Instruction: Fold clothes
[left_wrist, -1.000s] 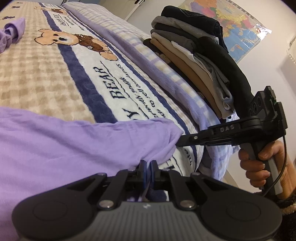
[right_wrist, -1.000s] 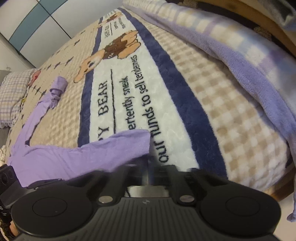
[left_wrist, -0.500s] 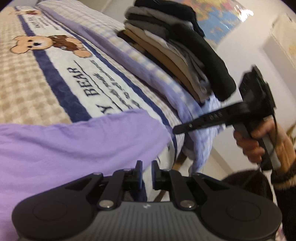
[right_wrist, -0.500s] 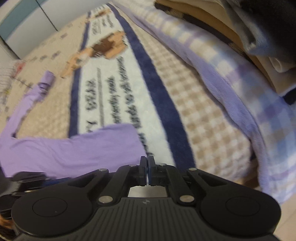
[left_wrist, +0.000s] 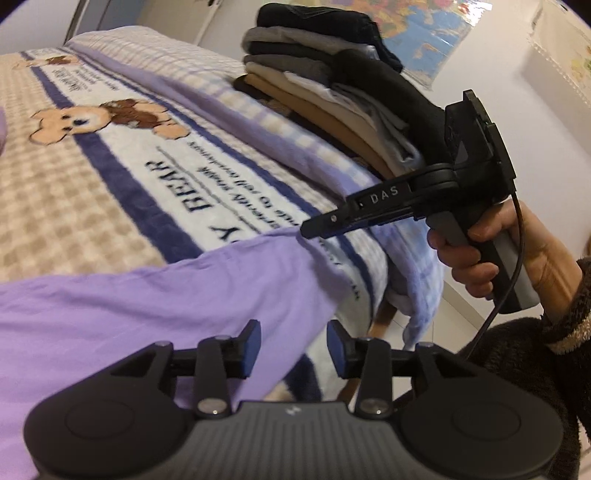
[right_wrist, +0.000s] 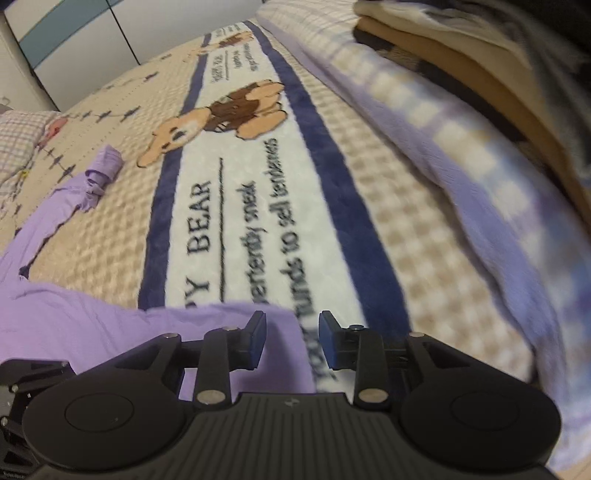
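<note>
A purple garment (left_wrist: 155, 306) lies spread flat on the bear-print blanket (left_wrist: 74, 177), its hem near the bed's edge. My left gripper (left_wrist: 293, 349) is open just above that hem, nothing between its fingers. In the right wrist view the purple garment (right_wrist: 110, 332) stretches left, with a bunched sleeve (right_wrist: 103, 173) further up the bed. My right gripper (right_wrist: 291, 339) is open over the garment's corner, holding nothing. In the left wrist view the right gripper (left_wrist: 317, 227) shows from the side, held by a hand (left_wrist: 491, 258), its tips at the garment's corner.
A tall stack of folded clothes (left_wrist: 332, 85) sits on a lilac checked blanket (left_wrist: 280, 125) at the bed's right side. A world map (left_wrist: 421, 33) hangs on the wall behind. The bed's edge and floor (left_wrist: 465, 306) lie right of the grippers.
Both grippers were shut on the garment's hem one second ago; both have opened and let it go. The garment now lies flat on the blanket.
</note>
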